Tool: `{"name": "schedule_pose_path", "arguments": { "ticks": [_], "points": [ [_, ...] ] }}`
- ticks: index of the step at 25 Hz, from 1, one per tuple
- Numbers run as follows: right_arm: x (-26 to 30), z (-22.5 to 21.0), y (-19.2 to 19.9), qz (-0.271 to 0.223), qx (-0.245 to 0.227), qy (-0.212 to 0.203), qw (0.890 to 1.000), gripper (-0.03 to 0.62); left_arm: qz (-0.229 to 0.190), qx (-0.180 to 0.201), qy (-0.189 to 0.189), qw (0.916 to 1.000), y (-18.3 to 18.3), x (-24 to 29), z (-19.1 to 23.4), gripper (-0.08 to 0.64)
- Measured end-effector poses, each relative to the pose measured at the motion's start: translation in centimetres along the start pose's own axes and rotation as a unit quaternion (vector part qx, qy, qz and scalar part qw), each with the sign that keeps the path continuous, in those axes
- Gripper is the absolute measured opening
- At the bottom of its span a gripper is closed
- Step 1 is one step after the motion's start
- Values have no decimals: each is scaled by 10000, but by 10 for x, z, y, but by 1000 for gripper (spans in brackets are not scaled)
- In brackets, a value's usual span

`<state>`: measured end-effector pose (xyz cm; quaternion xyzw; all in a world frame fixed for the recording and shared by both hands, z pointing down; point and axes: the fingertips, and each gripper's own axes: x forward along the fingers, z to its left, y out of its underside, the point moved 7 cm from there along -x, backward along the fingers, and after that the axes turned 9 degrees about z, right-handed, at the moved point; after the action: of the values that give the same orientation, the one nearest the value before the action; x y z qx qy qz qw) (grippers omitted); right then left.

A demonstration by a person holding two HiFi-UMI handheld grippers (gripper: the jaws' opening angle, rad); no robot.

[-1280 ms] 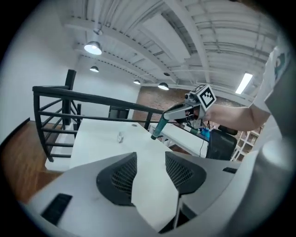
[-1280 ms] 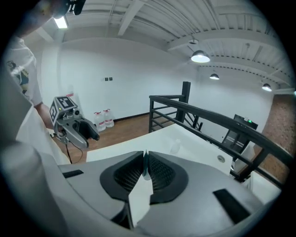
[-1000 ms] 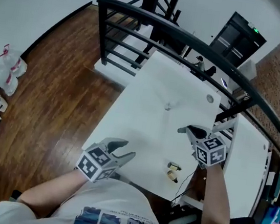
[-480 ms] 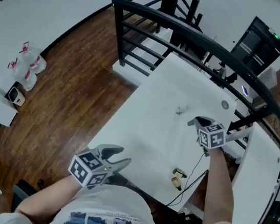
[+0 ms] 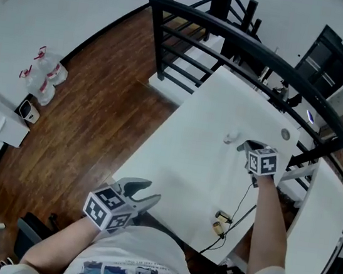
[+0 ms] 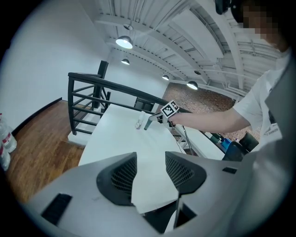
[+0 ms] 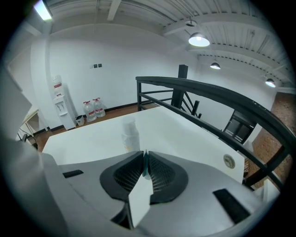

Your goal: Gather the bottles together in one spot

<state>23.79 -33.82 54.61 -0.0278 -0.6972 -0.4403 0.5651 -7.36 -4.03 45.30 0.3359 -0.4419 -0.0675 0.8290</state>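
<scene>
Right hand-held gripper (image 7: 144, 158): jaws are sitting pressed together, pinching nothing. It is pointing at a small pale bottle (image 7: 130, 133), which is standing upright on the white tabletop (image 7: 88, 139) just ahead of the tips and apart from them. The head view is agreeing: the bottle (image 5: 230, 138) is standing just beside that gripper, toward the far end of the tabletop. Left hand-held gripper (image 6: 150, 172): jaws are standing spread and empty, and it is hanging at the near edge, well apart from the bottle. Step in hand, as judged: closing in on a bottle, no grasp yet. The next move is calling for the right jaws to spread, pass round the bottle's body and close gently; shut jaws nudging a light upright bottle would likely be tipping it. Only this one bottle is showing on the tabletop, so the gathering spot cannot be told. Containers: the bottle's contents are too blurred to tell. Large jugs (image 5: 44, 76) with red tops are standing on the wood floor by the wall, fill level unreadable.
</scene>
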Motion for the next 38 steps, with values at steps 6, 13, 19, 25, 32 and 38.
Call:
{"name": "schedule_pose_path", "arguments": {
  "ticks": [6, 13, 19, 25, 32, 38],
  "points": [
    [4, 1, -5, 7, 14, 38, 10000, 43, -14, -96, -8, 10000, 1, 1, 6, 195],
    [6, -3, -1, -8, 25, 212, 9998, 97, 1, -84, 65, 9999, -1, 6, 6, 195],
    [8, -3, 1, -58, 31, 220, 9997, 133, 20, -93, 87, 9999, -2, 10, 9, 195],
    [-10, 1, 3, -228, 102, 172, 9995, 169, 24, -106, 101, 9999, -2, 12, 7, 195],
    [-72, 24, 22, -727, 258, 291, 9966, 169, -48, -110, 31, 9999, -2, 16, 2, 195],
    [-150, 63, 55, -1207, 397, 526, 9905, 176, -112, -5, -21, 9999, 2, 21, -7, 195]
  ]
}}
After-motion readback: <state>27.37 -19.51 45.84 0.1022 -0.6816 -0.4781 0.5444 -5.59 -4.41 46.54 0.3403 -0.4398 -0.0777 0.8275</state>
